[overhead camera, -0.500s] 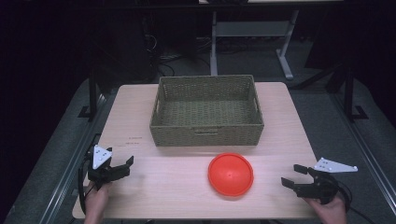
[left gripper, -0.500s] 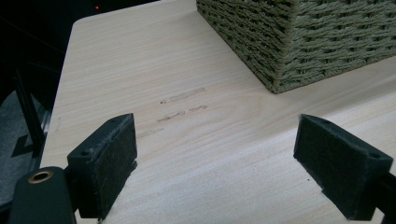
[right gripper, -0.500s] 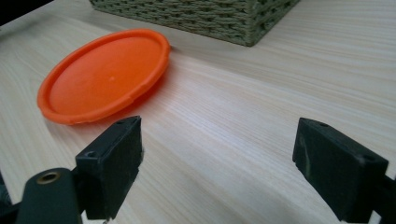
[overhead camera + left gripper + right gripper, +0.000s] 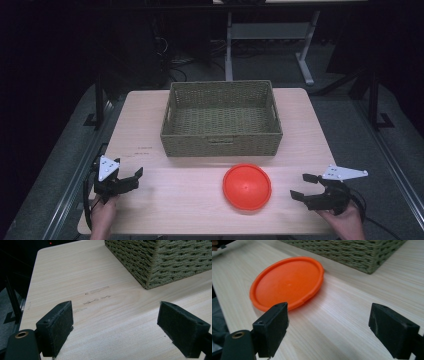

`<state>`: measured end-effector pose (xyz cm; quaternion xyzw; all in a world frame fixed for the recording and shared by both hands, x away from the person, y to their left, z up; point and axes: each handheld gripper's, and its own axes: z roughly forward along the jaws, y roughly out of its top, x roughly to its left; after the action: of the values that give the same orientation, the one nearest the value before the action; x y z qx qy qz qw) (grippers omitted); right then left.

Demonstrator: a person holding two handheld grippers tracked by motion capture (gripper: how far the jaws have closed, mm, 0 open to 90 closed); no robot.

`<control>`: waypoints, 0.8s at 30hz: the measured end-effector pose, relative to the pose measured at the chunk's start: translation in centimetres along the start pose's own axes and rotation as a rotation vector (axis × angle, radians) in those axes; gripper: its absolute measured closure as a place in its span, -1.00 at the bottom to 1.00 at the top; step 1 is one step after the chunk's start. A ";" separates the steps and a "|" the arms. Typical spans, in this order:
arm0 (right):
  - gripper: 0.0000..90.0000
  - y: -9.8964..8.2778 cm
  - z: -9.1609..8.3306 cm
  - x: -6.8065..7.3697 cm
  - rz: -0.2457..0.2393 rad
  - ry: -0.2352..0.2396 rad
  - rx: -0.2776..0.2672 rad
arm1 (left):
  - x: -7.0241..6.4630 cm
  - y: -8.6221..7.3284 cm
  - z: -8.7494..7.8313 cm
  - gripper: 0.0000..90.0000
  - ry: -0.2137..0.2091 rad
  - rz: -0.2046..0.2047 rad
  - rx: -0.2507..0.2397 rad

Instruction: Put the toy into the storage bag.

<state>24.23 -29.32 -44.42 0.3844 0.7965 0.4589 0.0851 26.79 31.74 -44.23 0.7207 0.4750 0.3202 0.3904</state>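
Observation:
An orange round plate (image 4: 247, 186) lies face down on the wooden table (image 4: 200, 200), just in front of the woven olive basket (image 4: 222, 119). My right gripper (image 4: 303, 186) rests near the table's front right, open, its jaws pointing left at the plate with nothing between them. In the right gripper view the plate (image 4: 287, 282) lies just beyond the left jaw and the basket (image 4: 352, 252) stands behind it. My left gripper (image 4: 131, 178) sits at the front left, open and empty. The left gripper view shows bare wood ahead and the basket's corner (image 4: 160, 262) at the upper right.
The basket is empty and takes up the table's back middle. Faint marks (image 4: 96, 296) show on the wood ahead of the left gripper. A metal stand (image 4: 270, 35) and dark floor lie beyond the table.

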 end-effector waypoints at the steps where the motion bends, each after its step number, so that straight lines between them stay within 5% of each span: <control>1: -0.66 0.3 0.2 0.1 -0.013 0.012 0.017 | 0.0 0.0 0.0 -0.72 0.002 0.002 0.001; 12: -0.66 2.3 1.1 0.3 -0.032 0.036 0.045 | -0.2 0.0 0.1 -0.72 -0.001 0.009 0.007; 18: -0.66 4.0 1.5 0.7 -0.026 0.113 0.053 | 0.0 0.0 0.1 -0.72 0.000 -0.003 0.003; 24: -0.65 5.3 2.3 1.1 -0.052 0.132 0.086 | 0.0 -0.1 0.1 -0.72 -0.002 -0.010 0.006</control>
<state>27.40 -25.50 -41.30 0.3360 0.8289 0.4464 0.0279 26.85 31.75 -44.32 0.7198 0.4791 0.3161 0.3905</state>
